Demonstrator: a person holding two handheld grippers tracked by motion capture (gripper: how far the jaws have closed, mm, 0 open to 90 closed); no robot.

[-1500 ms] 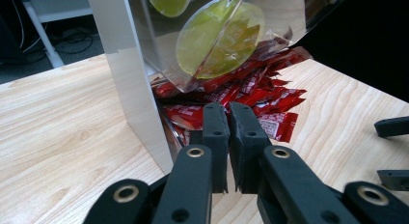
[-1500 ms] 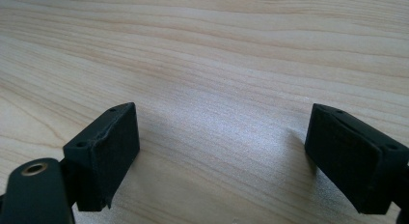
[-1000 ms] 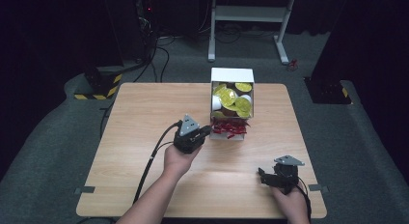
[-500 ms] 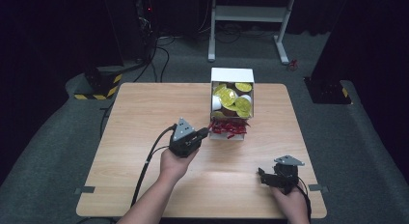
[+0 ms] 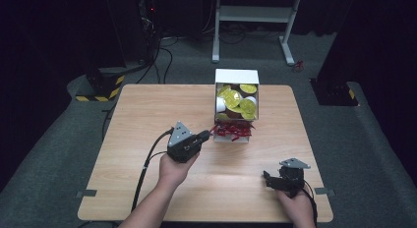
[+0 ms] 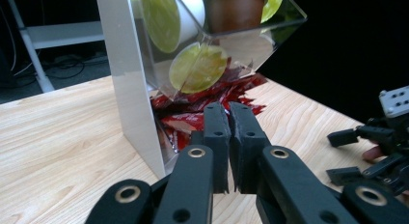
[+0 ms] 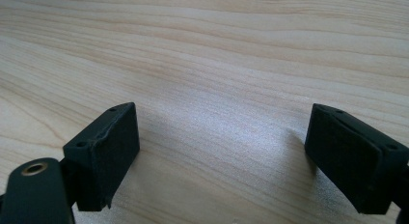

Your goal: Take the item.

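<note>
Two grippers were at work on the wooden table (image 5: 147, 120), and only one was near anything. The left gripper (image 5: 205, 135), at the centre of the high view, pointed toward the upper right at a clear box (image 5: 236, 78) with a white frame, standing at the table's far middle. Its jaws were pressed together with only a thin slit between them; whether a packet edge was pinched there could not be told. From the left gripper view, the gripper (image 6: 227, 122) had its tips right at the box's lower opening, where a heap of red packets (image 6: 205, 105) spilled out toward it, lying flat and fanned across the wood. Above them, behind the slanted clear wall, sat yellow-lidded cups (image 6: 197, 67).

The right gripper (image 5: 268, 179) rested at the lower right of the high view, well apart from the box, its jaws spread wide over bare wood in its own view (image 7: 222, 156).

Any pull on the packets would probably fall to the left gripper, being much the nearer, drawing back toward the lower left.
</note>
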